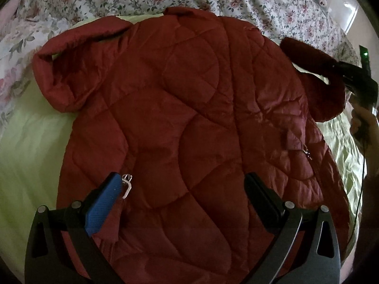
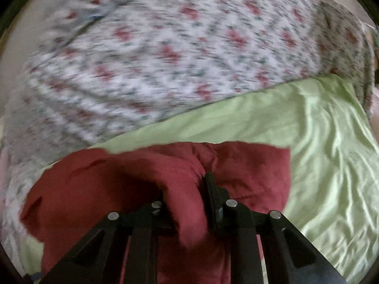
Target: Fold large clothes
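A: Where does the coat lie?

B: The red quilted jacket fills the centre of the left wrist view, spread flat on the green sheet, hood at upper left. It looks puffy and soft, light for its bulk I'd judge, with a slick shell that may slide and spring back out of a fold.

A: And around it?

B: A floral duvet runs along the top of the frame, just beyond the collar. In my view it could crowd a fold toward that side; nothing else blocks.

A: The grippers?

B: The right gripper has its fingers pressed together on a wad of red sleeve, low centre in its own view; from the left view it holds that sleeve lifted at the right edge. The left gripper stands spread wide over the hem, touching nothing I can confirm.

A: Where to grip?

B: By seams, cuff or hem, I'd say, where the padding is thin. Mind the zipper pull beside the blue pad, and the pocket zipper at right; both could snag.
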The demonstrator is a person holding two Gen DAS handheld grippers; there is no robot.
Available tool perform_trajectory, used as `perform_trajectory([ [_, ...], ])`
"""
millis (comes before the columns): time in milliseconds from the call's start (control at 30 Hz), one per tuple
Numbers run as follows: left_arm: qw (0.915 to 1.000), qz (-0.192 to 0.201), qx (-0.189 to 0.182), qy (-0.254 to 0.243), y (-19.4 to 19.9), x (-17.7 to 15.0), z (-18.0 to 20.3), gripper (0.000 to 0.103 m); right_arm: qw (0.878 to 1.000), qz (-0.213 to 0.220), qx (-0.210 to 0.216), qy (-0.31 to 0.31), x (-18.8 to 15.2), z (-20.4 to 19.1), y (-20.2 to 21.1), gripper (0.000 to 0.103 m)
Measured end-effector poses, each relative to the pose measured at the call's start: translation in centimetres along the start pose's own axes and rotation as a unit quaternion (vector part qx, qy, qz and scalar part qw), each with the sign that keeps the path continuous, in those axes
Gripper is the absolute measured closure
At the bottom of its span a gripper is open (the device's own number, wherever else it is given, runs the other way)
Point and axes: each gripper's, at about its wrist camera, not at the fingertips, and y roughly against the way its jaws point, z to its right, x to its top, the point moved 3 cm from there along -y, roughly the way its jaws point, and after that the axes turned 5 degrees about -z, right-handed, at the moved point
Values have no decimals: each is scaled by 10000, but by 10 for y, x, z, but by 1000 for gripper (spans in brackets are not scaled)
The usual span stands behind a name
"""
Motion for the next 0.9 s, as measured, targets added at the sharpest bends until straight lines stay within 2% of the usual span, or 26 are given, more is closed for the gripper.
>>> perform_trajectory([
  [100,10000,-8,-56,30,2,-2,-2,0,9983,34,563,164,-13,-33,14,85],
  [233,9998,-2,-160,116,3,-2,-7,0,9924,-47,1089,576,-40,-78,18,85],
  [400,9991,10,-341,255,6,-2,-16,0,9808,-344,1325,1390,-81,-133,4,85],
  [533,9983,45,-455,365,8,1,-26,0,9697,-602,1512,1825,-105,-159,-11,85],
  [667,9975,74,-556,426,8,5,-35,0,9561,-863,1742,2191,-127,-177,-22,85],
  [800,9962,157,-685,511,4,23,-43,0,9424,-1131,1729,2629,-151,-190,-36,83],
  [900,9942,204,-859,613,-6,46,-50,0,9408,-1195,1664,2700,-159,-194,-44,81],
])
